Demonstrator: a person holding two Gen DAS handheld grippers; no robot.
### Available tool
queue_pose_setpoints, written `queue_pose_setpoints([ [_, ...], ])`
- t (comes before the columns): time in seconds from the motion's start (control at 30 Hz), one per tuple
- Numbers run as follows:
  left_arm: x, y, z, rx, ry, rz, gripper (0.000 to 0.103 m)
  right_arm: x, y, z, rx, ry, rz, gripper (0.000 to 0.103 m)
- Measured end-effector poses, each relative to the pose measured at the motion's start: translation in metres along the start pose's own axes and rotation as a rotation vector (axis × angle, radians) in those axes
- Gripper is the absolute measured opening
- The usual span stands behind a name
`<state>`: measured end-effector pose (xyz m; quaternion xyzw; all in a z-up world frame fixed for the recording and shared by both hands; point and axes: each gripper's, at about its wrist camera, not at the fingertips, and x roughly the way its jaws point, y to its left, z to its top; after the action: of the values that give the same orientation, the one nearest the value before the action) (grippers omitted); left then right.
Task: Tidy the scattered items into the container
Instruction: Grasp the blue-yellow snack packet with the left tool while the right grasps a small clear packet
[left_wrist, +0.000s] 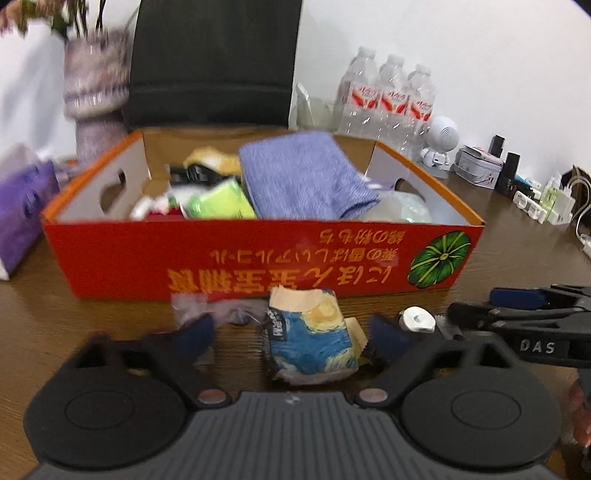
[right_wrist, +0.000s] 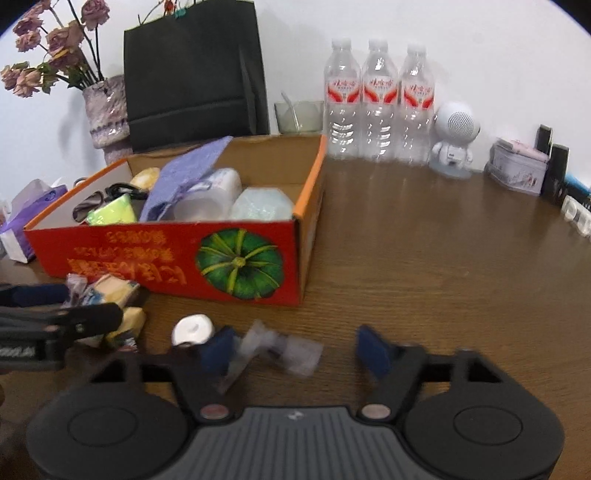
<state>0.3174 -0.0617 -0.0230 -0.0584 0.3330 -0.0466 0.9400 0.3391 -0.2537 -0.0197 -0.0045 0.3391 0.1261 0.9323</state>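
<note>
my left claw (left_wrist: 291, 341) spread wide around blue-yellow packet (left_wrist: 312, 338) on table (right_wrist: 424, 258), just before red box (left_wrist: 258, 258). my right claw (right_wrist: 299, 350) open too, blurry clear wrapper (right_wrist: 277, 350) between fingers, contact unclear.

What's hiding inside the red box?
Inside the box lie a purple towel, a green packet, something yellow, a black thing, a clear roll and a pale bag. The towel covers whatever lies beneath it.
</note>
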Motion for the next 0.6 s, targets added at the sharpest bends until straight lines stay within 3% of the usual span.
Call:
queue_pose_setpoints([
  [0.03,-0.001,0.000,0.000,0.004,-0.007,-0.012,0.052,-0.001,-0.003,0.001,0.007,0.001,0.018,0.033],
  [0.07,-0.003,0.002,0.000,0.000,-0.013,-0.046,0.035,-0.003,-0.007,0.002,0.024,-0.003,0.044,0.033],
  [0.13,-0.008,0.004,-0.001,-0.015,-0.027,-0.052,0.031,-0.008,-0.010,0.002,0.035,-0.009,0.066,0.016],
  [0.27,-0.014,0.009,-0.003,-0.028,-0.034,-0.068,0.022,-0.018,-0.006,0.000,0.024,-0.044,0.059,0.013],
  [0.6,-0.036,0.007,0.000,-0.025,-0.092,-0.089,0.021,-0.033,-0.005,-0.003,0.036,-0.087,0.065,0.011],
])
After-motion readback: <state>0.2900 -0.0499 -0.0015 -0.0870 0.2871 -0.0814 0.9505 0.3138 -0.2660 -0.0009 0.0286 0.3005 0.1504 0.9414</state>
